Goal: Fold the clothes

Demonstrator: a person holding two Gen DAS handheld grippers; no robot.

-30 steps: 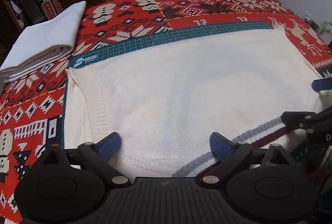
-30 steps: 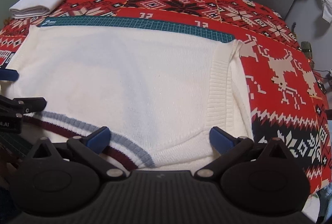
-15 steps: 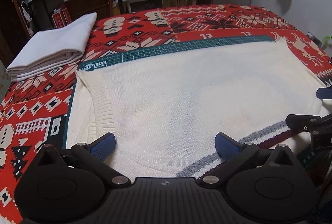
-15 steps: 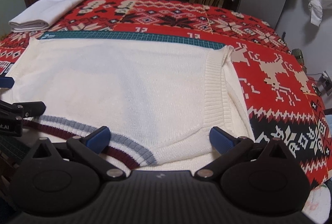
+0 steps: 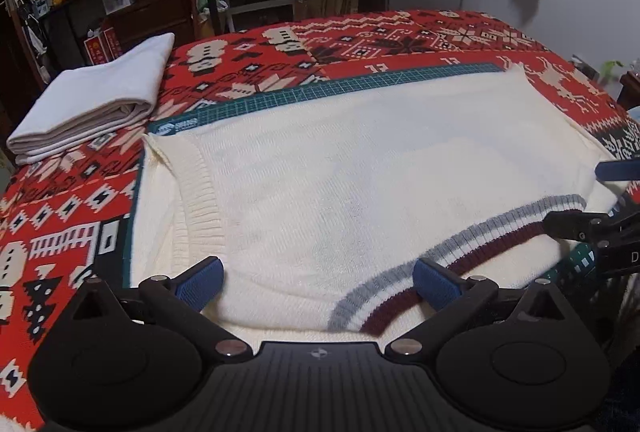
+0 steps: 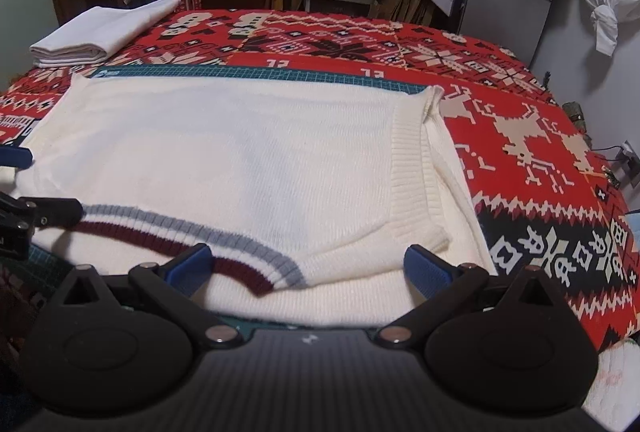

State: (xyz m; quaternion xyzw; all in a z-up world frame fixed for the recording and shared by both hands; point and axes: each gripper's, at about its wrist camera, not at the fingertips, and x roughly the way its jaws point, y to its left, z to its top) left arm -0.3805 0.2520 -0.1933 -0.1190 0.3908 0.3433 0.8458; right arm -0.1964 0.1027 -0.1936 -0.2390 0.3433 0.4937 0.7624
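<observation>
Sweater (image 5: 360, 168), cream knit with grey and maroon striped trim (image 5: 440, 256), lies spread on green cutting mat (image 5: 320, 92) over red patterned cloth (image 5: 60, 216) on the tabletop. Already partly folded: ribbed edges turned in at both sides, striped trim lying across the near part. Folded white cloth (image 5: 92, 100) sits at far left corner, well apart.

Left gripper (image 5: 318, 282): fingers spread wide, released, holding nothing. Right gripper (image 6: 306, 266): same, fingers apart, empty. Both hover at the near edge of the sweater, side by side.

Risks, as judgement:
- Knit is soft and thick; a pinch on the top layer only would leave lower layers behind and skew the fold.
- Striped trim sits between both sets of fingers; grabbing it instead of the body edge could drag it out of line.
- Uneven lift between the two grippers would twist the fold, ribbed side edges could flop open.
- Mat may slide on the cloth if the fabric is dragged rather than lifted.

Position: near hem area of the sweater lies between and just beyond the fingers of each gripper, apparently below them; cannot tell if any pad touches the knit. Sweater body extends away toward far mat edge.
</observation>
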